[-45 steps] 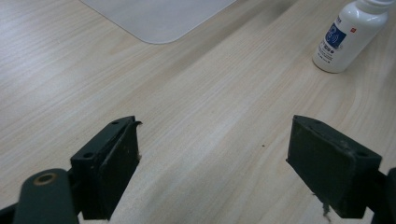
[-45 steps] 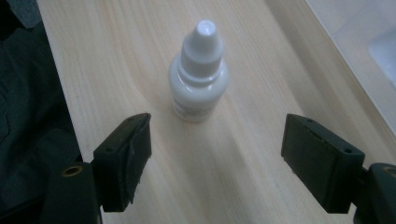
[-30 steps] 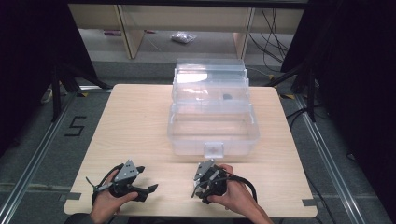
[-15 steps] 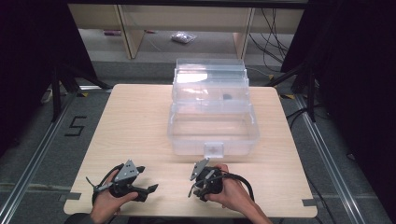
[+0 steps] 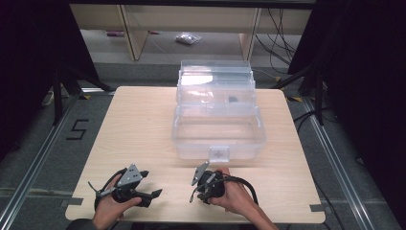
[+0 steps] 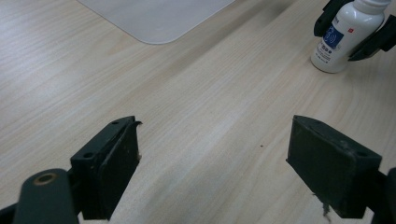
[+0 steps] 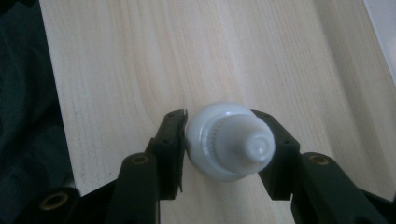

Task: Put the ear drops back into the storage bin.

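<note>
While your right gripper clamps the small white plastic bottle, which stands upright near the front edge of the bench, the grasp step looks complete.
Its jaws have just been closing on the round ribbed-cap bottle; your left gripper rests wide open, empty. Next, lift straight toward the clear plastic toolbox.

floor mark: "5" | bottle blue label: unreadable
</note>
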A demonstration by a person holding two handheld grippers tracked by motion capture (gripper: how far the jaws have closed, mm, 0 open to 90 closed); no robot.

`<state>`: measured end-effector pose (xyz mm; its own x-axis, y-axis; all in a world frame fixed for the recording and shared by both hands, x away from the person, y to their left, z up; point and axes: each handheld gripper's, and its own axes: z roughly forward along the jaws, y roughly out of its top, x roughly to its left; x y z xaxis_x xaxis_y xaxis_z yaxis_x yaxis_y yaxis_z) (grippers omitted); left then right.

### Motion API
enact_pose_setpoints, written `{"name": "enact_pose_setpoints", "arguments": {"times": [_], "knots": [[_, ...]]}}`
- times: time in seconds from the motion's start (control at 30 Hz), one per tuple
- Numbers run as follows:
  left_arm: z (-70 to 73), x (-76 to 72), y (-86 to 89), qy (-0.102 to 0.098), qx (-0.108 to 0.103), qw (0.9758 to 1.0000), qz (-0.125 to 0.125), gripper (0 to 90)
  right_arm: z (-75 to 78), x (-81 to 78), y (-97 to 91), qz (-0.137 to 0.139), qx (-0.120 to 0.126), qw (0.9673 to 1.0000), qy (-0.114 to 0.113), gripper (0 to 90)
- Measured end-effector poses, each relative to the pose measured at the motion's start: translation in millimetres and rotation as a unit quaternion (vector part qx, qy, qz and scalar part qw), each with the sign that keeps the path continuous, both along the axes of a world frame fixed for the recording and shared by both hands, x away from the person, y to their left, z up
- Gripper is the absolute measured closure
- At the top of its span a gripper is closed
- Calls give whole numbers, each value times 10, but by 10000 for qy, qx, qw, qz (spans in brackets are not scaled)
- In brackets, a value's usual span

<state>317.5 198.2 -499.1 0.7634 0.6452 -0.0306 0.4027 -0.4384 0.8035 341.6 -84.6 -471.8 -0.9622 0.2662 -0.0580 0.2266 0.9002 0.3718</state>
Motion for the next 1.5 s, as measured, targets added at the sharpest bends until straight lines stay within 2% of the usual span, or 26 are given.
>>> {"name": "enact_pose_setpoints", "arguments": {"times": [0.1,0.13,0.17,0.2,0.3,0.37,0.4,0.43,0.47,0.5,0.57,0.6,0.63,0.8,0.83,0.87,0.97,1.07,1.23,1.37,1.4,1.5], "knots": [[2,-1,1,1,11,10000,3,160,0,-12,9,-192,-85,9998,37,592],[3,-1,0,-10,11,10000,17,160,12,-14,7,-198,-76,9997,112,599],[2,-2,-1,-13,9,10000,23,160,13,-6,10,-59,0,9999,84,600],[2,-3,-2,-20,8,10000,31,160,16,4,13,44,-31,10000,30,601],[3,-3,-2,-32,0,10000,46,160,28,-10,8,-79,-68,9999,-22,601],[4,-3,1,-19,6,10000,21,160,35,3,4,-22,-43,10000,-45,601],[3,-3,-1,-32,4,10000,47,160,50,4,-5,-89,-61,9999,-29,601],[3,-3,-2,-32,-1,10000,52,160,76,9,-24,-73,50,10000,29,602],[3,-3,-2,-32,-1,10000,51,160,89,21,-34,-54,76,10000,-23,602],[3,-3,-2,-30,4,10000,49,160,117,9,-50,-174,109,9998,8,601],[10,-4,0,-3,55,10000,49,160,157,26,-85,-199,166,9997,45,601],[2,-4,-4,-29,-6,10000,45,160,181,31,-107,-278,222,9994,-8,602],[7,-2,2,-7,38,10000,13,160,195,44,-124,-267,247,9993,37,602],[0,1,0,4,7,10000,-4,160,253,74,-188,-398,311,9987,4,602],[0,1,0,8,8,10000,-6,160,258,91,-201,-335,344,9988,-8,602],[0,1,1,9,9,10000,-5,160,268,85,-211,-429,317,9986,12,601],[-12,-3,-14,12,-126,9999,80,160,287,114,-245,-385,330,9987,86,601],[-10,-2,-9,4,-104,9999,76,160,320,155,-277,-385,352,9986,41,602],[-7,-2,-10,12,-88,9999,88,160,404,202,-306,-490,337,9982,103,602],[-14,-5,-17,-4,-135,9998,121,160,463,263,-339,-422,327,9985,96,602],[-13,-5,-18,-2,-135,9998,120,160,479,258,-348,-529,312,9980,137,602],[-16,-4,-16,-4,-128,9999,102,160,529,288,-384,-548,317,9979,143,602]]}}
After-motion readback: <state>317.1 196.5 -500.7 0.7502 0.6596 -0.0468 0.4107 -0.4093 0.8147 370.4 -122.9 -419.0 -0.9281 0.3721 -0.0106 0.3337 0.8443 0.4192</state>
